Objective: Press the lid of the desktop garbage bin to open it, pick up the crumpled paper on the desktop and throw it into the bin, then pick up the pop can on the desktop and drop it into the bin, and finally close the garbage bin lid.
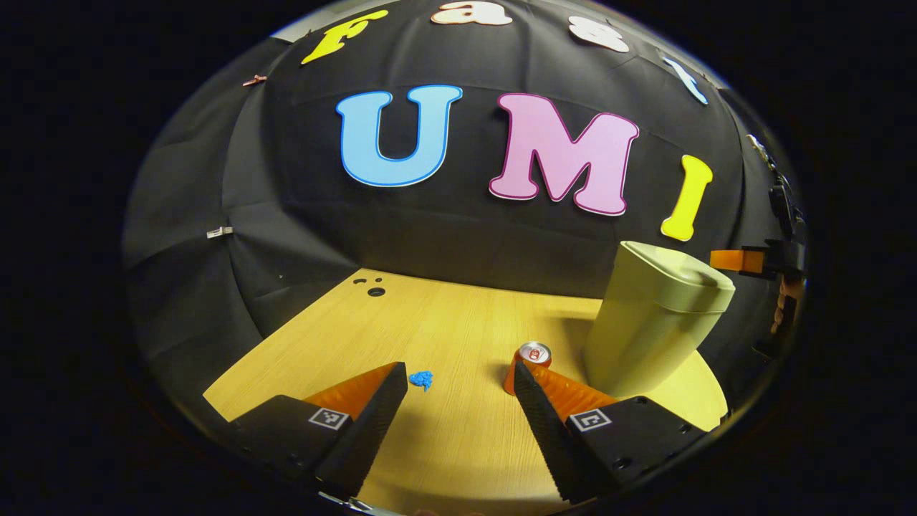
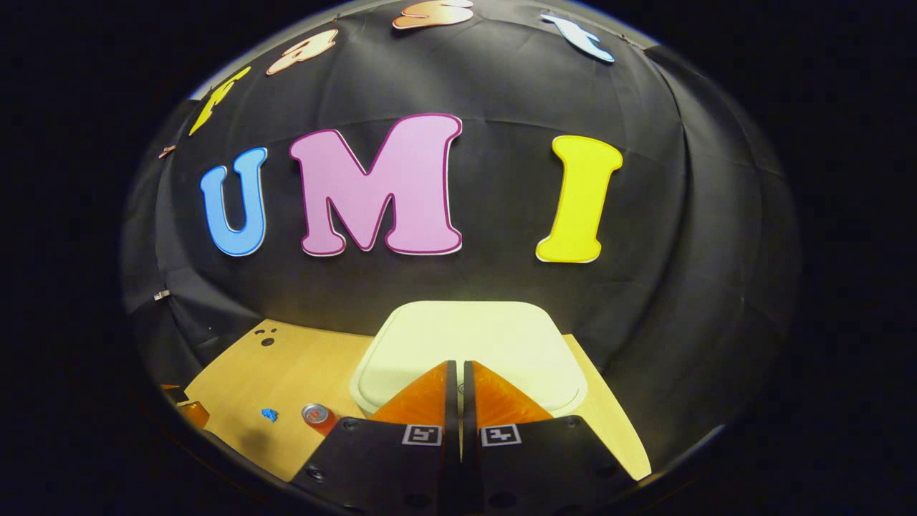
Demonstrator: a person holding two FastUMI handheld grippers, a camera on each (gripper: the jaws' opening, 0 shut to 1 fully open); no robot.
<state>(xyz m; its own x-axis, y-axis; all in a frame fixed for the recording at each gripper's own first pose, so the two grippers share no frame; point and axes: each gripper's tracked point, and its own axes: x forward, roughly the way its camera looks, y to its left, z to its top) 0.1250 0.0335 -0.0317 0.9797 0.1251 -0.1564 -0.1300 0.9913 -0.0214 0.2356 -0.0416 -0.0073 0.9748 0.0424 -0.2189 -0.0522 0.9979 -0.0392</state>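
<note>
Two grippers noted. Left gripper [image 1: 458,387]: fingers spread wide, holding nothing, low over the table [image 1: 430,322]. In the left gripper view the paper [image 1: 421,378], a small blue wad, lies just beyond the left fingertip at about 11 o'clock; the can [image 1: 529,362] stands upright at the right fingertip, about 1 o'clock, contact not determinable. The bin [image 1: 655,315] stands at 2 o'clock, near the can, lid [image 1: 680,269] closed. Right gripper [image 2: 459,365]: fingers pressed together, tips over the lid's near edge at 12 o'clock; contact cannot be told. In the right gripper view, can and paper lie at 9 o'clock, apart from each other.
</note>
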